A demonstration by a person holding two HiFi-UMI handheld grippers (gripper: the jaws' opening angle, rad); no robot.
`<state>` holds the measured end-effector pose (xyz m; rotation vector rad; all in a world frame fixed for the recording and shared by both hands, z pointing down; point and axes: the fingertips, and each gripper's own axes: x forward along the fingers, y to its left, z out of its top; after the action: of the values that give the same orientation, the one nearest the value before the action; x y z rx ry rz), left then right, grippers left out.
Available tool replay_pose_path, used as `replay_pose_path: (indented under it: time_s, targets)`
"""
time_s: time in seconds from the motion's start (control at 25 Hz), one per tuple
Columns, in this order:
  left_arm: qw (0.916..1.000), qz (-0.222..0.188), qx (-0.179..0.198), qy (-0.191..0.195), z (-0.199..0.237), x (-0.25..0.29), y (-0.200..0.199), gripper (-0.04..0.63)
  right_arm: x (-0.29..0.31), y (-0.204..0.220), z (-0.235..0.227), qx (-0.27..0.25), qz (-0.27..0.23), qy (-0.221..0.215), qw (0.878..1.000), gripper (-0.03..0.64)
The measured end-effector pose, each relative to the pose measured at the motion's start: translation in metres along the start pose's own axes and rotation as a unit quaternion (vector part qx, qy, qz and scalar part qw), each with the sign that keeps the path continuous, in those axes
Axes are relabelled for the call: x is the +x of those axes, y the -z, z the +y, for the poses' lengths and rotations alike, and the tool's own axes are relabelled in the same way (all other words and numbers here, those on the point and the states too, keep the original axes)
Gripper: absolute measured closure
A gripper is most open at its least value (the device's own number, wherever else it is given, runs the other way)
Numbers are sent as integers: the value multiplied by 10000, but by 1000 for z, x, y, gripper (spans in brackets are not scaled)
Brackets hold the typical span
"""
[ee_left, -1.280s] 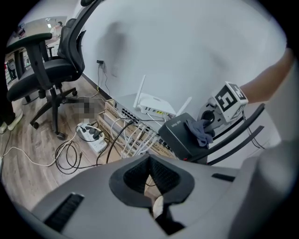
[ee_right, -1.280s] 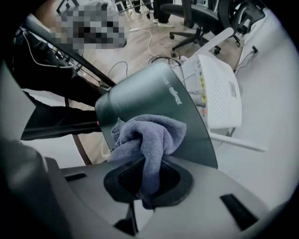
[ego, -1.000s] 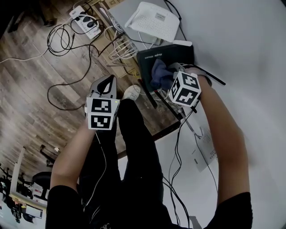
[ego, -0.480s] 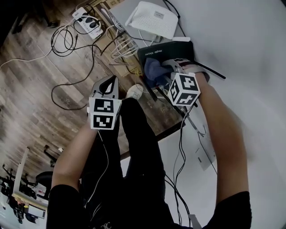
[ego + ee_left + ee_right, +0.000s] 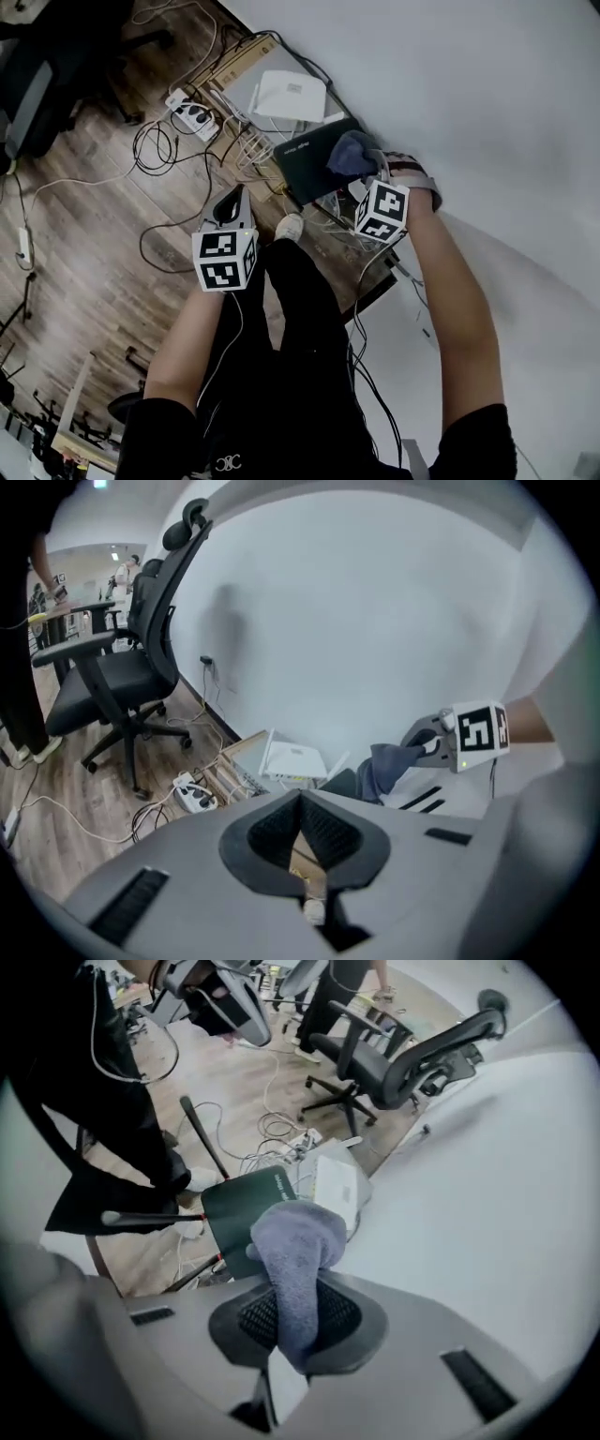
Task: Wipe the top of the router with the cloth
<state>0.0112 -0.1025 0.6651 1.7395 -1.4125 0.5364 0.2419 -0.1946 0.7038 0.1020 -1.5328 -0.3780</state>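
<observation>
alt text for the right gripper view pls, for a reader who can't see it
The right gripper has its jaws shut on a grey-blue cloth, whose bunched end covers part of a dark router. Beyond lie a white router, floor cables and a black office chair.

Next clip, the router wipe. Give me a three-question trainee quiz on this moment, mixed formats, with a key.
1. True or false: the left gripper holds the cloth.
2. In the head view, the cloth is over which item? A) white router B) black router C) power strip
3. Fill in: the cloth is clamped between the jaws of the ___ gripper.
Key: 1 false, the left gripper is shut on nothing; 2 B; 3 right, the right gripper pinches it.
</observation>
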Motion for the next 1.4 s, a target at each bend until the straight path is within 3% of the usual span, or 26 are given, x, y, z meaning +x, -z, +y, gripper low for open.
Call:
replay_pose_path:
  time_s: [0.12, 0.24, 0.36, 0.48, 0.6, 0.72, 0.84, 0.96, 1.04, 1.12, 1.28, 1.4]
  targets:
    - [9991, -321, 246, 94, -29, -47, -43, 597, -60, 5, -5, 1231, -232, 385, 9914, 597]
    - [9966, -637, 496, 191, -53, -91, -93, 597, -123, -6, -15, 2565, -805, 861, 9593, 597]
    - [9920, -1098, 536, 301, -70, -138, -144, 597, -188, -22, -33, 3678, -1527, 1386, 9068, 597]
    - [9840, -1653, 466, 473, -88, -190, -190, 597, -255, -35, -52, 4532, -2247, 1800, 8436, 597]
    - [9776, -1941, 590, 556, -104, -241, -221, 597, -327, -44, -65, 5126, -2881, 2162, 7794, 597]
    - [9661, -2312, 1068, 431, -117, -291, -251, 597, -402, -53, -83, 5292, -3525, 2689, 7235, 597]
    - [9464, -2797, 1592, 281, -130, -340, -279, 598, -478, -61, -99, 5276, -4168, 3206, 6672, 597]
    - [9337, -3125, 1723, 293, -139, -374, -292, 597, -529, -60, -106, 5272, -4513, 3559, 6259, 597]
    - [9313, -3237, 1633, 344, -139, -386, -297, 597, -547, -60, -108, 5259, -4586, 3707, 6129, 597]
    - [9300, -3293, 1602, 323, -138, -394, -301, 597, -558, -63, -110, 5238, -4601, 3796, 6082, 597]
    - [9262, -3325, 1769, 172, -143, -399, -302, 597, -565, -69, -112, 5182, -4646, 3814, 6085, 597]
    - [9281, -3262, 1786, 150, -144, -396, -299, 597, -563, -74, -113, 5154, -4681, 3751, 6119, 597]
